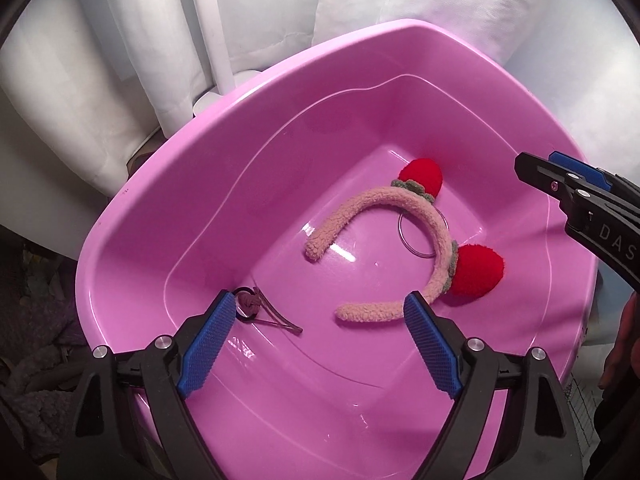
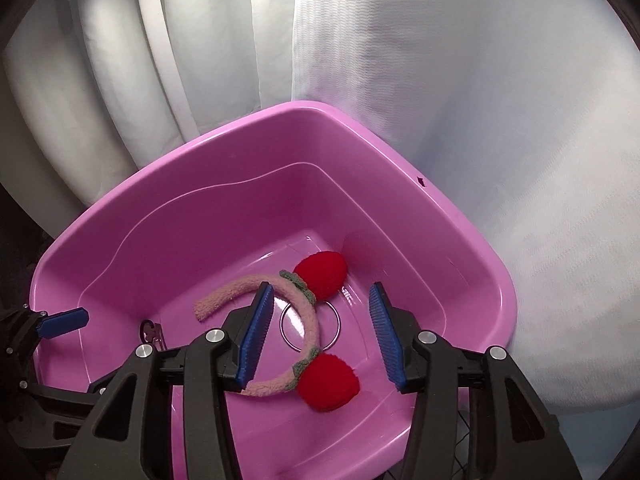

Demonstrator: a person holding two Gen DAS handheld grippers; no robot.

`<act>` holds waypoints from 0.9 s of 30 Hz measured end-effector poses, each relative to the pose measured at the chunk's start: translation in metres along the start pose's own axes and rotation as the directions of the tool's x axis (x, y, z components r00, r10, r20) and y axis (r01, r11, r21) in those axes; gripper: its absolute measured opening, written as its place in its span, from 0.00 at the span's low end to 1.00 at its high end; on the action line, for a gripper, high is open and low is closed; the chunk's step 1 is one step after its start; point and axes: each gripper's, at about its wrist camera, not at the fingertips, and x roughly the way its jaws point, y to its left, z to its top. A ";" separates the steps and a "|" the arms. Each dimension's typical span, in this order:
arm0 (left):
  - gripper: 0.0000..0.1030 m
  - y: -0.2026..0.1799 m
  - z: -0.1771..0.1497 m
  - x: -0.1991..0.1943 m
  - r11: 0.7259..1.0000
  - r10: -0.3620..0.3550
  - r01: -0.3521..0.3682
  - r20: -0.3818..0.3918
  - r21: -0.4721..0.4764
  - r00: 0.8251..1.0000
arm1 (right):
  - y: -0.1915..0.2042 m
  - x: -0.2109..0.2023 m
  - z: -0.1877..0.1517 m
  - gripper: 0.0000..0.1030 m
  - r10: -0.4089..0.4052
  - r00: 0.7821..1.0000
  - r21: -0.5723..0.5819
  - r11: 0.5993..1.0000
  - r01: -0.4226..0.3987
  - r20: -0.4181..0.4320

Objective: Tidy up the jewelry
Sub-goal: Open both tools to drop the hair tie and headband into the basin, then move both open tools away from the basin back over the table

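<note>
Left wrist view. My left tongs hang spread and empty over the near side of the glossy pink plastic tub. On the tub floor lies the fuzzy pale-pink headband with two red pompom ears, flat on its side; its arch bulges toward the right wall and its two ends point left, so the open side faces left. A thin clear ring bangle lies partly under the band. By the near-left wall sit a dark maroon knotted hair tie and a slim brown hair clip, touching, the clip running lengthwise toward the right. My right tongs enter above the right rim; I cannot tell their state here. White curtain fabric hangs behind.

Right wrist view. My right tongs stand spread, holding nothing, above the headband, whose arch passes between the blue pads. One pompom lies far, one near; the ends point left. The left tongs show at the left edge.
</note>
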 end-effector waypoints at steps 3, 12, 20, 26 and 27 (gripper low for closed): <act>0.82 -0.002 -0.001 -0.002 1.000 0.003 -0.003 0.002 0.001 1.000 | -0.002 -0.003 -0.002 0.46 -0.003 1.000 0.003 1.000 0.003 0.003; 0.86 0.004 -0.008 -0.023 1.000 0.015 -0.016 0.040 0.005 0.999 | -0.005 -0.023 -0.011 0.48 -0.010 0.999 0.023 1.000 0.009 0.044; 0.91 0.003 -0.027 -0.057 0.999 0.020 -0.026 0.135 0.042 0.991 | -0.008 -0.071 -0.046 0.54 0.000 0.991 0.063 0.998 -0.008 0.136; 0.94 -0.011 -0.057 -0.090 0.992 -0.008 -0.020 0.227 0.123 0.974 | -0.016 -0.111 -0.095 0.57 0.004 0.978 0.191 0.981 -0.045 0.210; 0.94 -0.014 -0.064 -0.095 0.991 -0.017 -0.016 0.238 0.136 0.971 | -0.017 -0.119 -0.105 0.57 0.001 0.973 0.215 0.975 -0.052 0.230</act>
